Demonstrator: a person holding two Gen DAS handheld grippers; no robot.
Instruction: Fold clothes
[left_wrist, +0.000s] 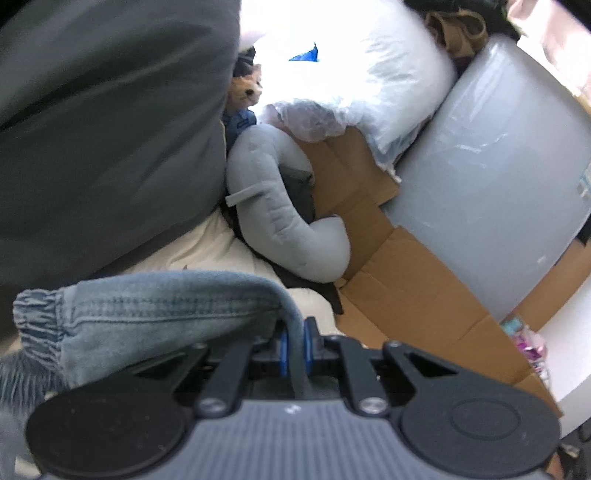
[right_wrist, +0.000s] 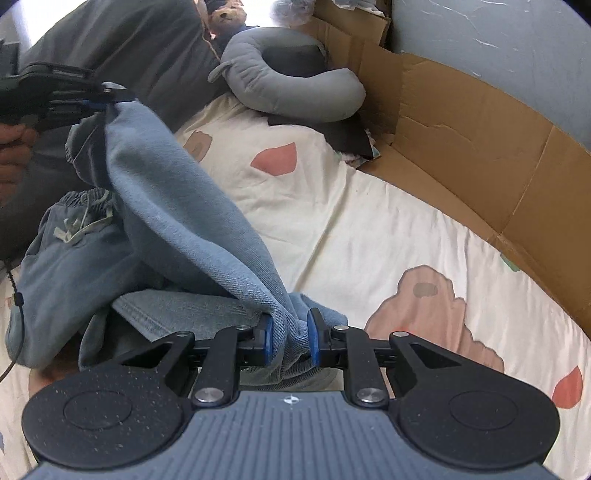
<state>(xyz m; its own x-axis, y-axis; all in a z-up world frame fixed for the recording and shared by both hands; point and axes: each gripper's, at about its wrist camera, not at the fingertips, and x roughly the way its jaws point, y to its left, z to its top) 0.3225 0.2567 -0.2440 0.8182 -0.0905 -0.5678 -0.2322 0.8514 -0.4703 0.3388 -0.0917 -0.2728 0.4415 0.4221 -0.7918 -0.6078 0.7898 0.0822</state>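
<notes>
Risk: trousers (right_wrist: 192, 221) slip from right gripper (right_wrist: 290, 339), jaws pinching a thick bunch; left gripper (left_wrist: 294, 341) clamps only thin edge.

We see daylight pouring in from the far top of both views; in the left wrist view it burns the plastic-wrapped pillow (left_wrist: 343, 66) to pure white glare. The dark grey pillow (left_wrist: 103, 122) beside it is smeared by motion blur, and the teddy bear (left_wrist: 246, 88) is soft. The right wrist view is sharper and evenly lit, with gentle shadow under the denim trousers (right_wrist: 192, 229) on the bedsheet (right_wrist: 332, 206). Fisheye bending curves the cardboard (right_wrist: 480, 147), and the corners go black.
</notes>
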